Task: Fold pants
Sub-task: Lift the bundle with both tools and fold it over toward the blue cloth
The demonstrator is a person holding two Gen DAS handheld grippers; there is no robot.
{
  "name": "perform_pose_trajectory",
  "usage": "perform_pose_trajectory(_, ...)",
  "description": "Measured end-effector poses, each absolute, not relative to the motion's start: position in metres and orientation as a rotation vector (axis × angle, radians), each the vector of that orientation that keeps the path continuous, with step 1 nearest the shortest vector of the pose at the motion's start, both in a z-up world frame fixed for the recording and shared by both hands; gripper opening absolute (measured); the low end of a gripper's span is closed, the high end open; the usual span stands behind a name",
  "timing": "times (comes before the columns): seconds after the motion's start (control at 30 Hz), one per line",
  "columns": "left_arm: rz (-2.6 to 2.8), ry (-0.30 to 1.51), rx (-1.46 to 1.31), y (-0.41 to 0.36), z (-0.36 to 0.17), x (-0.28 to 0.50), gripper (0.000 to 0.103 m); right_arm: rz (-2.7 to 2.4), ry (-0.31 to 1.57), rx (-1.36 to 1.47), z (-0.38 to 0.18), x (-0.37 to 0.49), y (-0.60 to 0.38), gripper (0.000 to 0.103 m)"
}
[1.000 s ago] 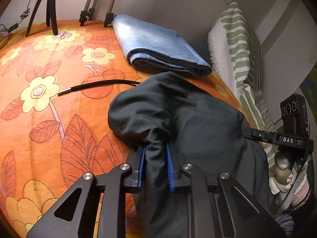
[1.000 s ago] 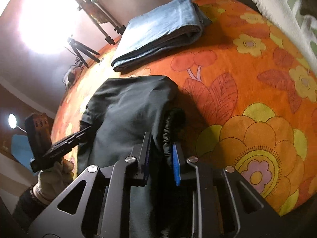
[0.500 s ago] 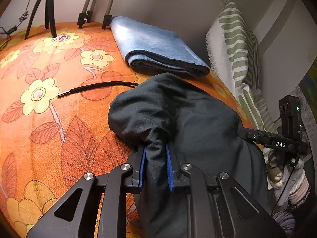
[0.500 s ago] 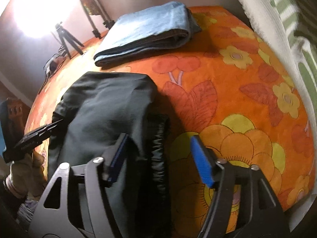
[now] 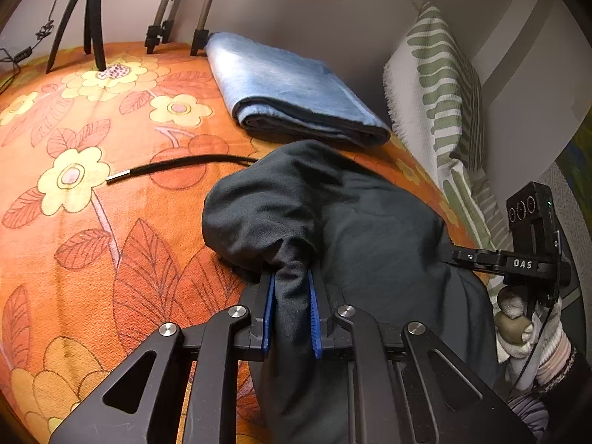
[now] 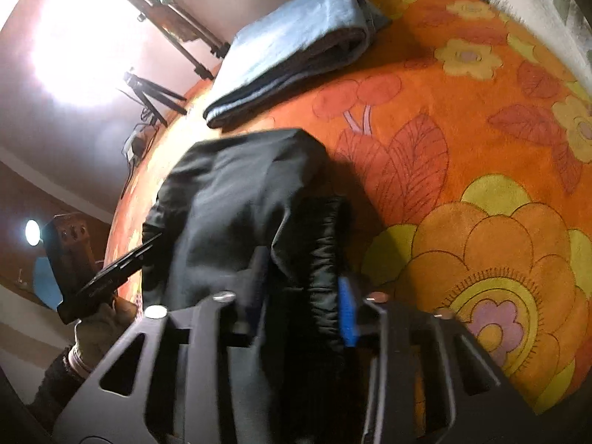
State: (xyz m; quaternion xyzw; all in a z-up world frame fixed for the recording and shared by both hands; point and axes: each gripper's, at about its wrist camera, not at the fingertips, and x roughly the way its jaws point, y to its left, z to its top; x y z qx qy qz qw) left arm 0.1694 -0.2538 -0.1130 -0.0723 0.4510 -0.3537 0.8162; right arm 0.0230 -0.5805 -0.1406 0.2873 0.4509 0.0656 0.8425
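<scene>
The dark pants lie folded over on an orange floral bedspread. My left gripper is shut on a bunched edge of the pants, the cloth pinched between its blue pads. In the right wrist view the pants hang in front of my right gripper. Its blue pads sit on either side of the gathered waistband, closing on it; the frame is blurred. The right gripper also shows at the right edge of the left wrist view.
Folded blue jeans lie at the far side of the bed, also in the right wrist view. A black cord lies left of the pants. A green striped pillow leans on the wall. Tripod legs stand at the back.
My right gripper opened half a second ago, letting go of the waistband, and has now closed in around it again. The left gripper has kept its hold and barely moved.
</scene>
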Motion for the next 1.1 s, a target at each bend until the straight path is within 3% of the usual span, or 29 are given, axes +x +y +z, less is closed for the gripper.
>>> perform_pose_trajectory(0.2,-0.77,0.894,-0.122,-0.254,-0.091,0.158,0.011,0.091,0.903,0.479,-0.11,0.017,-0.559,0.016)
perform_pose_trajectory(0.8,-0.829,0.667,-0.103,-0.255,0.01,0.157,0.01,0.061,0.643,0.36,-0.003,-0.003,-0.529,0.015)
perform_pose_trajectory(1.1,-0.814,0.69,-0.095,-0.261,0.007,0.182,0.009,0.043,0.684,0.418,-0.017,0.023,-0.544,0.015)
